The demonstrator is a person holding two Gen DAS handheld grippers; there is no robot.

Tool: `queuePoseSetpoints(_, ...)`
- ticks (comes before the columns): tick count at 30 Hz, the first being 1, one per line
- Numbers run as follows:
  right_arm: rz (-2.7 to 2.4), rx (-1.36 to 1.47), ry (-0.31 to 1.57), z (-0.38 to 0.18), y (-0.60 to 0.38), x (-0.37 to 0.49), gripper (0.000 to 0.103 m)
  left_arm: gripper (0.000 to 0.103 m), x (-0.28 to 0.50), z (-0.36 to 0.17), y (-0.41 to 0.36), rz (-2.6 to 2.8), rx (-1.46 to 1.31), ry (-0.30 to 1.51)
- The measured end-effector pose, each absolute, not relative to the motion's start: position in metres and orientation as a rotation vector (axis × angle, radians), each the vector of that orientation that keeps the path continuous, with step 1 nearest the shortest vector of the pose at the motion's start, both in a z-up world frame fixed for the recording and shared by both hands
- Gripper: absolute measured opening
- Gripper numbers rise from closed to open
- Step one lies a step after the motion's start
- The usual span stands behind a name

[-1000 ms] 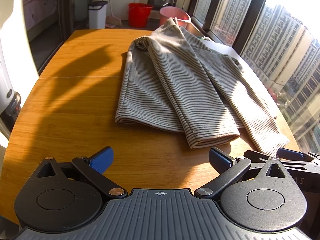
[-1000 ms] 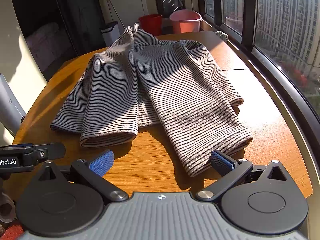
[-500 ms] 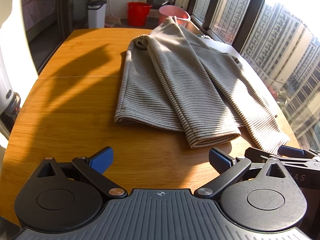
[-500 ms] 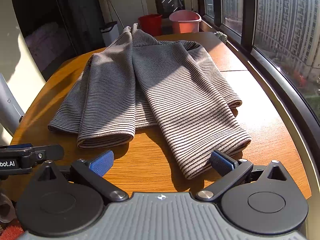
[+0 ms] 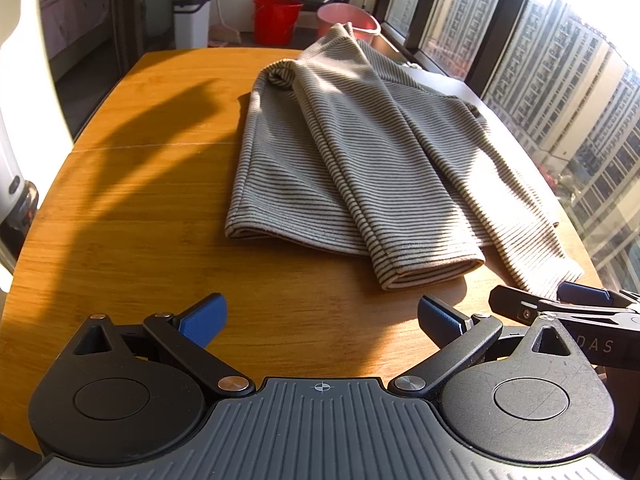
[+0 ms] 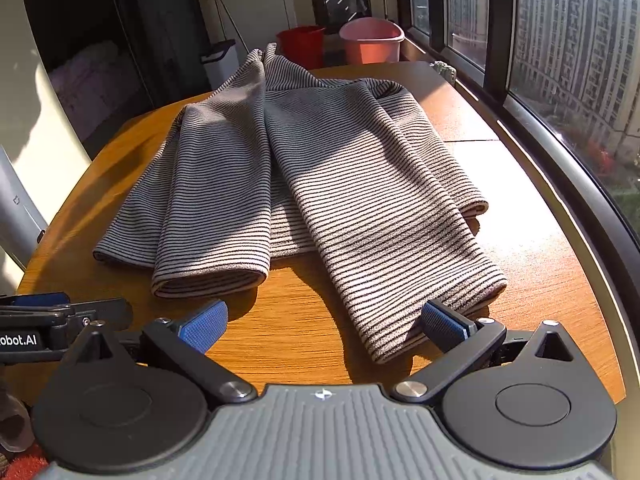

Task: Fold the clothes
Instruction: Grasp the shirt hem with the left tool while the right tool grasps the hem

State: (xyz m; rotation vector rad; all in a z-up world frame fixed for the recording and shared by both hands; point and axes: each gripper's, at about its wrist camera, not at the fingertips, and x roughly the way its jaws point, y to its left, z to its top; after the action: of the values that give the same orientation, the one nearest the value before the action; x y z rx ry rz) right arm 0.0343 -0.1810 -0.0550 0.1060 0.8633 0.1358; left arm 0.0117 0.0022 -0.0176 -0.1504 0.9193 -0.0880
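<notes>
Striped garment point(image 5: 360, 168) laid partly folded on counter point(image 5: 132, 208), ahead of both sets of fingers. Left gripper point(image 5: 320, 316) spread wide, nothing held. Right gripper point(image 6: 324, 320) spread wide, right finger point(image 6: 440, 324) touching near sleeve end.

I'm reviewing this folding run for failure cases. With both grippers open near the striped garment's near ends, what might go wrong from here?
1. The right gripper sits off-centre to the striped garment's sleeve end; closing might pinch only one layer.
2. The left gripper is short of the cloth, so it may close on nothing.
3. The garment's right edge lies close to the table rim, so a pull could drag it off.
</notes>
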Motion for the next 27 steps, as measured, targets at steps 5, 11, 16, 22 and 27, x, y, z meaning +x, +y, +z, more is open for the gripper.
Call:
queuePoseSetpoints(5, 0.136, 0.103, 0.862, -0.054, -0.182, 0.036, 0.103, 0.103, 0.013, -0.018, 0.002, -0.092, -0.148, 0.928)
queuePoseSetpoints(11, 0.116, 0.088, 0.816, -0.044, -0.192, 0.044, 0.103, 0.103, 0.023, -0.011, 0.002, -0.142, -0.135, 0.895)
queuePoseSetpoints(16, 0.083, 0.155, 0.783, -0.034, -0.214, 0.066, 0.103, 0.103, 0.05, 0.0, -0.005, -0.261, -0.104, 0.788)
queuePoseSetpoints(22, 0.154, 0.3, 0.731, -0.034, -0.228, 0.104, 0.103, 0.103, 0.101, -0.008, -0.016, -0.344, -0.107, 0.776)
queuePoseSetpoints(27, 0.223, 0.328, 0.672, -0.039, -0.223, 0.142, 0.103, 0.103, 0.139, -0.029, -0.017, -0.314, -0.13, 0.809)
